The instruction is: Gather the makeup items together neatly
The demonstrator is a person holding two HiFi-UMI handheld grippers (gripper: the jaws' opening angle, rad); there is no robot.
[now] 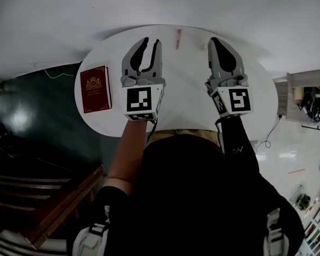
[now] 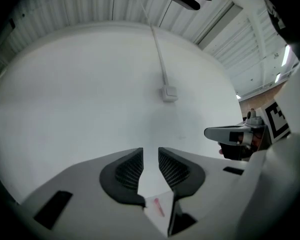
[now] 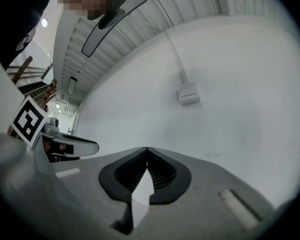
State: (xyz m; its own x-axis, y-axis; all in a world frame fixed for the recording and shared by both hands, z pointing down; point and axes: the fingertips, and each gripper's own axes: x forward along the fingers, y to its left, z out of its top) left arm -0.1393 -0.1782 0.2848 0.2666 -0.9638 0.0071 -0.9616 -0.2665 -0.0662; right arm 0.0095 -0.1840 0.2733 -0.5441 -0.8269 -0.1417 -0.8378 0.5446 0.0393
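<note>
A slim pink makeup stick [image 1: 178, 38] lies near the far edge of the round white table [image 1: 186, 89]. My left gripper [image 1: 151, 41] is raised above the table, left of the stick, and stands open with nothing between its fingers. In the left gripper view its jaws [image 2: 151, 156] show a clear gap, and the pink stick [image 2: 157, 207] appears far below through it. My right gripper [image 1: 216, 40] hovers to the right of the stick and is shut and empty. Its tips meet in the right gripper view [image 3: 147, 154]. Both grippers point level at a white wall.
A dark red book [image 1: 95, 88] lies at the table's left edge. A small pale thing [image 1: 203, 47] sits right of the pink stick, too faint to identify. A cable and a small box [image 2: 169, 93] hang on the wall ahead. Dark floor and wooden stairs lie to the left.
</note>
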